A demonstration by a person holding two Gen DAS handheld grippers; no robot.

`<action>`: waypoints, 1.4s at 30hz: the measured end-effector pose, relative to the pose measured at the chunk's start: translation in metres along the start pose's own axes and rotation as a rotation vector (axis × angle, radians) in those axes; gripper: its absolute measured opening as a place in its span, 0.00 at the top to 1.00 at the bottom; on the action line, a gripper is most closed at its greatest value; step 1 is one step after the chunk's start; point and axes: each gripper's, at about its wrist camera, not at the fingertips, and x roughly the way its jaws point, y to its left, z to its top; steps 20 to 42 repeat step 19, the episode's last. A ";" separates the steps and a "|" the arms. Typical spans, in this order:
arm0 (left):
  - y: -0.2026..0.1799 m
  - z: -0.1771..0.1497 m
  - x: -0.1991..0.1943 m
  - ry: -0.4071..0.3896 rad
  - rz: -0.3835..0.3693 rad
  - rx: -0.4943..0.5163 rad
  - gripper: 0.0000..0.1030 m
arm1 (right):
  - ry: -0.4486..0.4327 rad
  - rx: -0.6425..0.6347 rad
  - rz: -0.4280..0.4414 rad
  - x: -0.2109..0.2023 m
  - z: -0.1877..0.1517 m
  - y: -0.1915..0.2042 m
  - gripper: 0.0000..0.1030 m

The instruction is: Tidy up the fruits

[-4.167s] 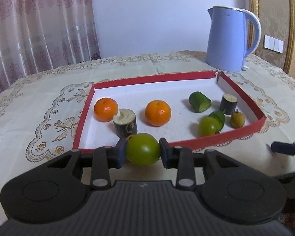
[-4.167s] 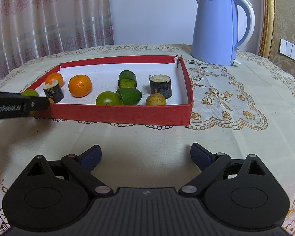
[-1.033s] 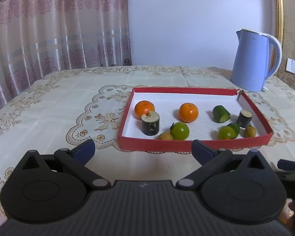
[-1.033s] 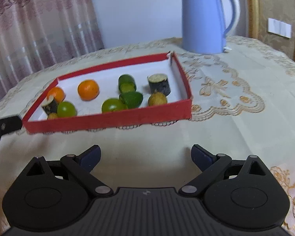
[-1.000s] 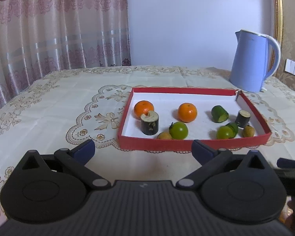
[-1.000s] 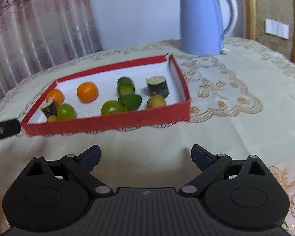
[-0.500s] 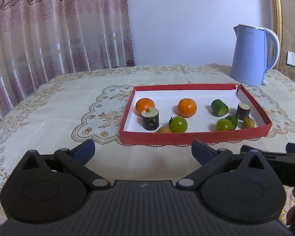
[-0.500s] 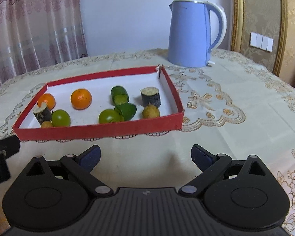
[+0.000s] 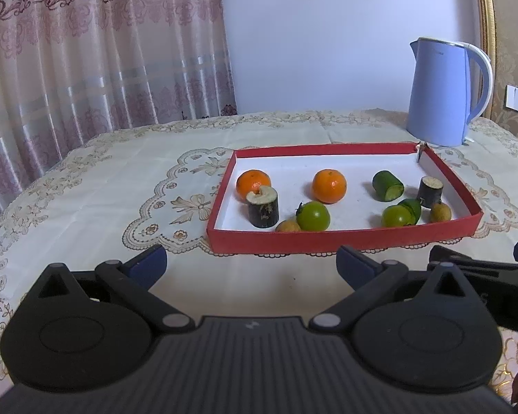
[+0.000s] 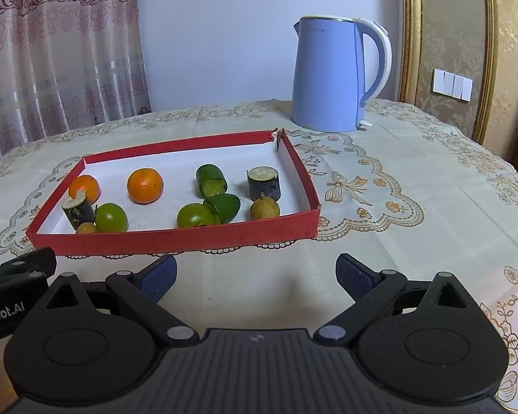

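Note:
A red-walled tray [image 9: 342, 238] [image 10: 176, 239] with a white floor holds all the fruit. Inside lie two oranges [image 9: 253, 184] [image 9: 329, 186], a green fruit with a stem [image 9: 313, 216] [image 10: 111, 217], another green fruit [image 9: 395, 216] [image 10: 194, 216], two small tan fruits [image 9: 288, 226] [image 9: 440, 213], green cut pieces [image 9: 388, 185] and two dark cane stubs [image 9: 263, 206] [image 9: 430, 191]. My left gripper [image 9: 251, 265] is open, held back from the tray's near wall with nothing between its fingers. My right gripper [image 10: 255, 274] is open too, in front of the tray.
A light blue electric kettle [image 9: 442, 95] [image 10: 335, 74] stands behind the tray's far right corner. A cream embroidered tablecloth [image 9: 96, 186] covers the round table. Pink curtains [image 9: 86, 51] hang at the left, and a gold-framed wall panel [image 10: 449, 34] is at the right.
My left gripper let go of the green fruit, which now lies in the tray's front left, and drew back and up. My right gripper also rose and pulled back.

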 end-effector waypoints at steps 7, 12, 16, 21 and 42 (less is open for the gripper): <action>-0.001 0.000 0.001 -0.007 0.011 0.013 0.00 | -0.022 -0.014 -0.020 -0.002 0.000 0.003 0.04; -0.002 0.001 0.003 -0.012 0.020 0.021 0.00 | -0.029 -0.019 -0.031 -0.002 0.000 0.003 0.04; -0.003 0.001 0.002 -0.022 0.028 0.026 0.00 | -0.038 -0.022 -0.036 -0.002 0.000 0.004 0.04; -0.005 0.000 0.000 -0.036 0.041 0.035 0.00 | -0.039 -0.021 -0.037 -0.002 0.001 0.004 0.04; -0.005 0.000 0.000 -0.036 0.041 0.035 0.00 | -0.039 -0.021 -0.037 -0.002 0.001 0.004 0.04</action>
